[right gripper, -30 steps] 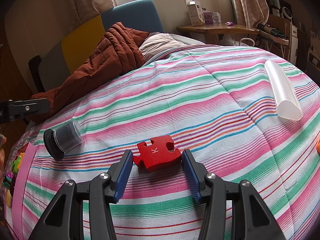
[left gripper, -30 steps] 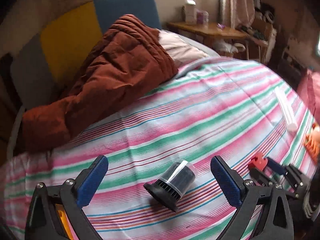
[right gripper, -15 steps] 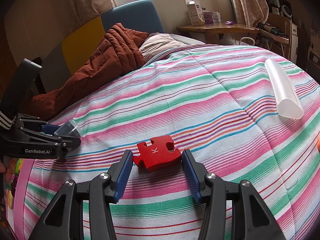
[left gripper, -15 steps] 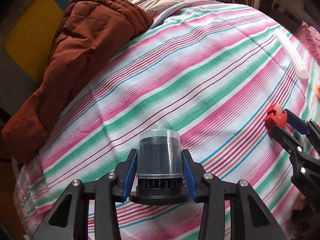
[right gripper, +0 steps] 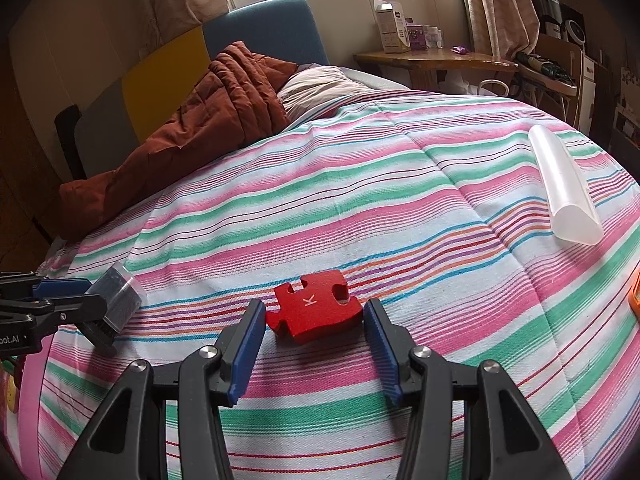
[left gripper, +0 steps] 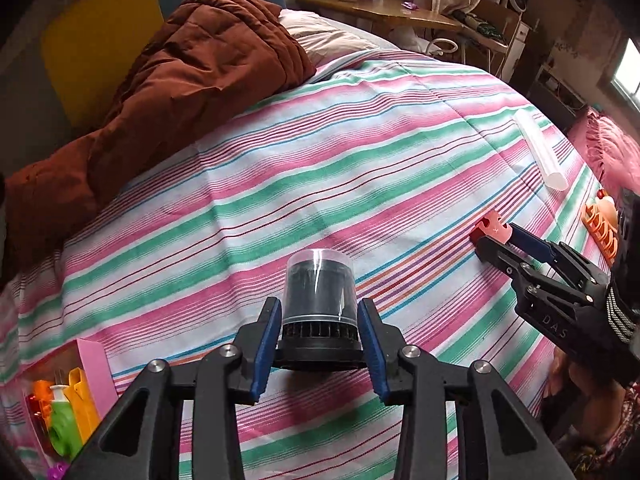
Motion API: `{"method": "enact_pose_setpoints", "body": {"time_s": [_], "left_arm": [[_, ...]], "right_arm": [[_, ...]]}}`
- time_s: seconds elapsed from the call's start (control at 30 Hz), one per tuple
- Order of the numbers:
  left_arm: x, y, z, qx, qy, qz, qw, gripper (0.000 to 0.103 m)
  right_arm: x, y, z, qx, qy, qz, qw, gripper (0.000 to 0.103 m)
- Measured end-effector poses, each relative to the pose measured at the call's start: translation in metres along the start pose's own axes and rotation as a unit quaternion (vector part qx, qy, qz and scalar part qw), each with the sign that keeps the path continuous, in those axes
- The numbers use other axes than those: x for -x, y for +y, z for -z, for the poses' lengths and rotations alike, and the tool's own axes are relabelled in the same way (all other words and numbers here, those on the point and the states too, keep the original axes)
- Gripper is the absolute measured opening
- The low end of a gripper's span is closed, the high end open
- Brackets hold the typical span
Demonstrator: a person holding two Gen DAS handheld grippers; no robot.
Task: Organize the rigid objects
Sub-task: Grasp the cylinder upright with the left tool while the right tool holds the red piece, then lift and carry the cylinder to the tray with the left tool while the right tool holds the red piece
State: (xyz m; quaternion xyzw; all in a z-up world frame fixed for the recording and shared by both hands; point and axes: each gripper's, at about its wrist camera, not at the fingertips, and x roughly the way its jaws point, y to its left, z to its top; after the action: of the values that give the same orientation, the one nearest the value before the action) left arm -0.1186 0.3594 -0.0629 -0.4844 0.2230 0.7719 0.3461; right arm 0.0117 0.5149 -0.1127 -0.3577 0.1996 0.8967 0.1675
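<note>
On striped bedspread (right gripper: 360, 184) — red puzzle piece (right gripper: 314, 307)

Glossy clear plastic canister (left gripper: 318, 286) with ribbed black base; matt red puzzle piece (right gripper: 316, 306); woven striped cotton bedspread (left gripper: 320, 160); frosted plastic tube (right gripper: 564, 190) at two o'clock

On the striped bedspread (right gripper: 360, 208) before you, the puzzle piece (right gripper: 316, 308) lies centrally, the capped canister (right gripper: 118, 300) to its left, the plastic tube (right gripper: 564, 184) far right, the quilt (right gripper: 208, 120) behind.
</note>
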Motion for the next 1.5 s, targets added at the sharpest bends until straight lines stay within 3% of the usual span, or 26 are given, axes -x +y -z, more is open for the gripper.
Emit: {"method": "enact_pose_setpoints", "body": {"time_s": [0.07,0.13,0.23,0.27,0.3,0.33,0.5,0.67,0.8,0.97,1.1,1.2,1.27,1.33,1.43,1.5], "left_arm": [[-0.003,-0.004,-0.010,-0.010,0.012,-0.004,0.9999,0.049],[-0.009,-0.008,-0.022,-0.025,0.025,-0.023,0.9991,0.068],[-0.028,-0.011,-0.039,-0.038,0.062,-0.030,0.9969,0.071],[-0.033,-0.012,-0.042,-0.039,0.073,-0.026,0.9962,0.070],[-0.038,-0.013,-0.043,-0.039,0.084,-0.025,0.9954,0.060],[-0.043,-0.014,-0.043,-0.041,0.093,-0.027,0.9944,0.043],[-0.039,-0.012,-0.029,-0.040,0.077,-0.021,0.9960,0.042],[0.001,-0.001,-0.008,0.000,0.007,0.016,0.9999,0.042],[0.034,0.008,0.016,0.035,-0.041,0.039,0.9978,0.042],[0.046,0.019,0.041,0.078,-0.067,0.047,0.9936,0.040],[0.049,0.024,0.052,0.096,-0.076,0.056,0.9909,0.021],[0.050,0.021,0.058,0.080,-0.071,0.050,0.9930,0.022],[0.048,0.018,0.059,0.069,-0.075,0.041,0.9940,0.026],[0.047,0.017,0.062,0.069,-0.073,0.037,0.9943,0.058],[0.054,0.017,0.082,0.093,-0.093,0.014,0.9912,0.091],[0.052,0.012,0.100,0.094,-0.095,0.013,0.9909,0.095]], "right_arm": [[0.000,0.000,0.000,0.001,0.000,0.000,1.000,0.051],[0.000,0.000,0.000,0.000,0.000,0.000,1.000,0.051],[0.000,0.000,0.000,-0.001,0.000,-0.001,1.000,0.051],[0.000,0.000,0.000,-0.002,-0.001,-0.002,1.000,0.051],[0.001,-0.001,0.001,-0.002,-0.001,-0.003,1.000,0.051],[0.001,-0.001,0.001,-0.003,-0.001,-0.004,1.000,0.051],[0.000,-0.001,0.000,-0.004,-0.001,-0.004,1.000,0.051],[0.000,0.000,0.000,0.002,0.000,0.001,1.000,0.051],[-0.001,0.002,0.000,0.008,-0.001,0.008,1.000,0.051],[0.000,0.007,0.000,0.019,-0.001,0.021,1.000,0.051],[0.001,0.009,0.001,0.025,-0.003,0.036,0.999,0.051],[0.003,0.009,0.003,0.025,-0.001,0.038,0.999,0.051],[0.003,0.010,0.003,0.026,0.000,0.040,0.999,0.051],[0.003,0.010,0.003,0.027,-0.001,0.042,0.999,0.051],[0.002,0.010,0.003,0.028,-0.001,0.042,0.999,0.051],[0.002,0.010,0.003,0.027,0.000,0.042,0.999,0.051]]}}
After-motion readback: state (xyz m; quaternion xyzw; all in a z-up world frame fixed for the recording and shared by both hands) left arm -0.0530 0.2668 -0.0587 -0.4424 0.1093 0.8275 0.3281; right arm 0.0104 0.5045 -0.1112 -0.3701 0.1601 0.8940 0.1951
